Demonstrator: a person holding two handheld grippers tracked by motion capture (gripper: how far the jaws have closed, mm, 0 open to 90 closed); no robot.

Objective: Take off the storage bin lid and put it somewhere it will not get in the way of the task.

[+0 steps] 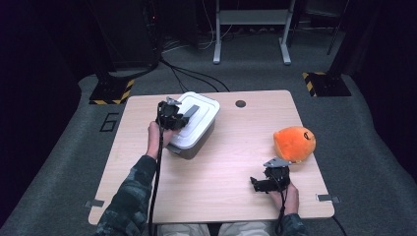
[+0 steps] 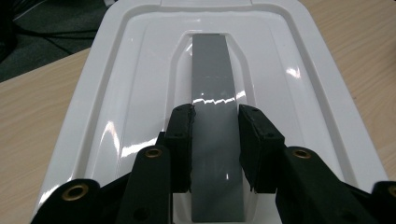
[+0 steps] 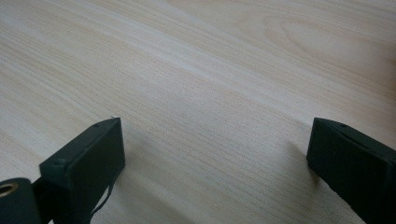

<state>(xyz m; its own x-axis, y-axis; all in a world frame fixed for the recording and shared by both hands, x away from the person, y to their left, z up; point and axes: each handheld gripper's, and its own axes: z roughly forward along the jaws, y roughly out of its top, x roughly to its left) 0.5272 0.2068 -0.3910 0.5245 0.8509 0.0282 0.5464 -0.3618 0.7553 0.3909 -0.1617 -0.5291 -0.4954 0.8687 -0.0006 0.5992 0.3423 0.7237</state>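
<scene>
In the high view, a white lid is seen sitting on a grey box at the far left of the wooden table. The lid is still flat on the box, so the box is judged not to be opened yet. The left gripper is placed on top of the lid, at its grey handle. An orange plush toy is lying at the right side of the table, well apart from the box. The right gripper is kept low, near the front edge, just in front of the toy, and nothing is touched by it.

In the left gripper view, the grey handle is seen between the two black jaws. The handle is squeezed from both sides, so the grab is done. The white lid is spread out all around it. Lifting the lid off is thought to be the part that is left.

In the right gripper view, the bare wooden table is seen under the right gripper. The jaws are held wide apart and nothing is held between them. The toy is not picked up yet, and putting it into the box may be meant for later.
</scene>
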